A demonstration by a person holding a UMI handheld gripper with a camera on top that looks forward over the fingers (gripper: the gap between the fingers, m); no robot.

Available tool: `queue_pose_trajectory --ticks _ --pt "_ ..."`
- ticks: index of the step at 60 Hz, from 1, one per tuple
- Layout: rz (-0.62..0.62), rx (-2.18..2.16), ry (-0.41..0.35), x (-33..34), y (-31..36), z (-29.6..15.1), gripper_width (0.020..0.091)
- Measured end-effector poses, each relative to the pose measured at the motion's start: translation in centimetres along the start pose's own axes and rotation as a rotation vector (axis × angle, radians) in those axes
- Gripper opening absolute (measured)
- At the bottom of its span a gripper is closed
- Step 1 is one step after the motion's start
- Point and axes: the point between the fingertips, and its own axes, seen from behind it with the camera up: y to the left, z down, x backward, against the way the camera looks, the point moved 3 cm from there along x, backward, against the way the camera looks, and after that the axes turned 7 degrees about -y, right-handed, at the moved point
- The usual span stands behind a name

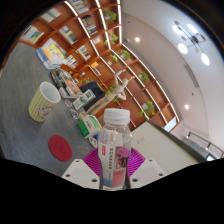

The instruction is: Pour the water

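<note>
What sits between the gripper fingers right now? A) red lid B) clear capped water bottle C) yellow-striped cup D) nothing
B: the clear water bottle, white cap on and pink label showing, stands upright between the gripper fingers, which press on its sides; the yellow-striped cup stands well beyond them on the table, with a red round thing nearer.
</note>
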Motion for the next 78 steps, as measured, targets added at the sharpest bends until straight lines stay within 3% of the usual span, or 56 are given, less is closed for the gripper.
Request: queue_pose_trajectory --ticks 18,33,46,61,69,70,78 --pt "-0.032 0.678 -0.124 -3.6 2.8 -8.7 0.0323" --pt "0.044 1.245 -0.237 -5.7 4.9 -12.9 0.0323" --pt "0.020 1.390 -0.246 -7.1 6.4 -13.1 0.0323" --pt "0.009 1.141 -0.211 -7.0 4.9 -12.4 0.0326" --pt "-0.092 0.609 -0.134 -5.9 4.7 -10.0 0.0324" --pt "-0.112 0.528 -0.131 -5.9 4.4 -9.5 0.0349" --pt "-0.212 -0.098 -0.116 -5.1 4.9 -9.0 0.0348"
